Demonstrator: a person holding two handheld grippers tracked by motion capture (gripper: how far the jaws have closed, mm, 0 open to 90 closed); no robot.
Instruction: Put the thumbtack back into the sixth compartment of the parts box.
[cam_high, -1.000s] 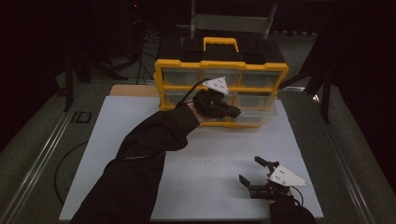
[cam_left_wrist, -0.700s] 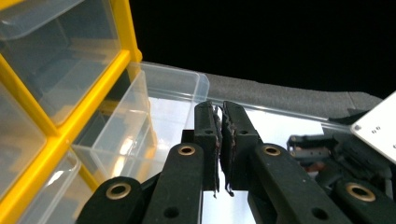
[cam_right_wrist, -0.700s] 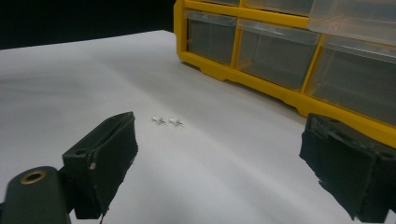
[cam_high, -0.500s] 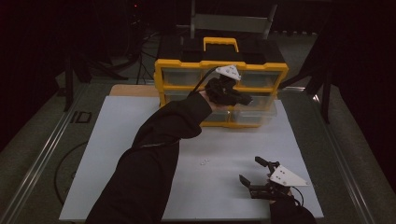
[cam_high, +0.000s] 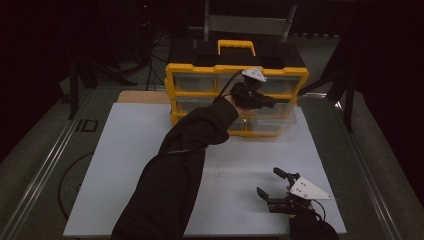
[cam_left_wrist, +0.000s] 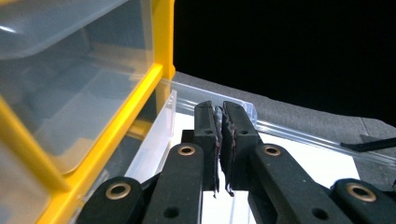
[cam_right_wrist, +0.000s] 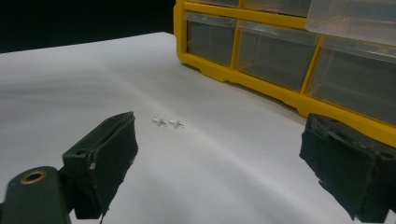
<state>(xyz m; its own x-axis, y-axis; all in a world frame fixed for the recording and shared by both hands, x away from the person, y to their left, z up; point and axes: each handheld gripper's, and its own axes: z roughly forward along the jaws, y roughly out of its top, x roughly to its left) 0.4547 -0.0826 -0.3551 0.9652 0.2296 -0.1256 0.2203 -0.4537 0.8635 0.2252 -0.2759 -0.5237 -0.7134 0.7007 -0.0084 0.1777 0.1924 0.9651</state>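
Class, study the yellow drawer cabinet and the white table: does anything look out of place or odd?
Yes. One clear drawer in the yellow cabinet sticks out at lower right, beside the shut left gripper, while the others sit flush. Two tiny white parts lie loose on the table.

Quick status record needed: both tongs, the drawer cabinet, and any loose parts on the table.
left tongs: shut, at the rim of the pulled-out clear drawer; a grip on it cannot be told
right tongs: open, low over the white table, holding nothing
cabinet: yellow frame, clear drawers, far side of the table
loose parts: two small white pieces ahead of the right tongs
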